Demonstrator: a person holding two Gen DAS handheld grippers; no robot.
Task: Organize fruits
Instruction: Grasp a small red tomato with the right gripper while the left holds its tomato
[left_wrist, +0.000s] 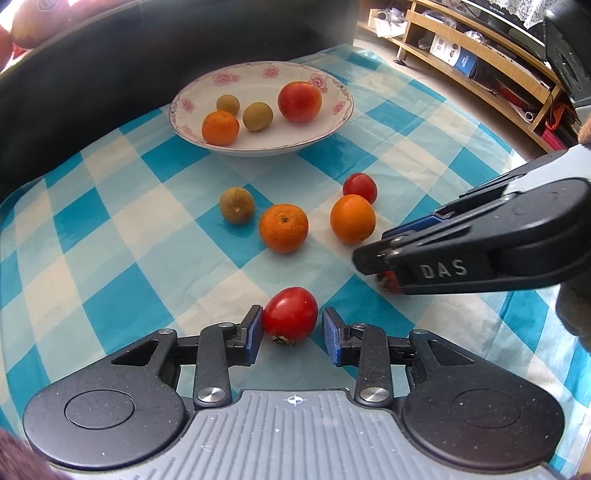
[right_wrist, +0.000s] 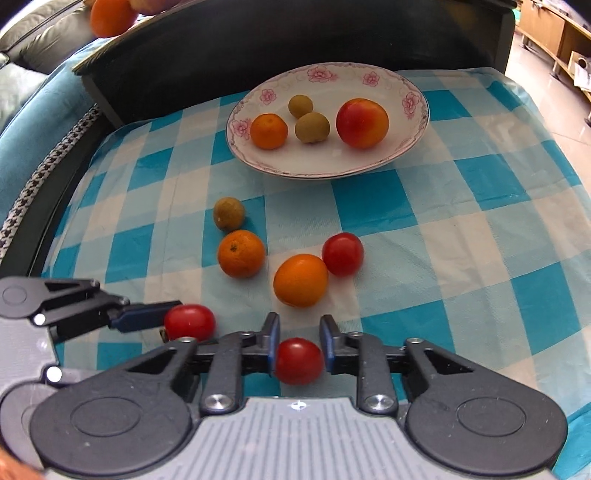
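Note:
A flowered white plate (left_wrist: 258, 75) (right_wrist: 332, 162) at the far side holds a tangerine, two small brown fruits and a large red fruit. On the checked cloth lie a brown fruit (left_wrist: 236, 205), a tangerine (left_wrist: 283, 228), an orange (left_wrist: 352, 218) and a small tomato (left_wrist: 360, 187). My left gripper (left_wrist: 293, 332) is open around a red tomato (left_wrist: 290, 315) (right_wrist: 190, 321); its left pad touches the tomato and a thin gap shows at the right pad. My right gripper (right_wrist: 300, 341) (left_wrist: 376, 266) is shut on another small tomato (right_wrist: 299, 360), low over the cloth.
A black cushioned edge (left_wrist: 147, 44) runs behind the plate. Wooden shelves (left_wrist: 480, 62) with clutter stand beyond the table's right side. Another orange (right_wrist: 110, 16) sits on a raised surface at the far left. The two grippers are close together near the front edge.

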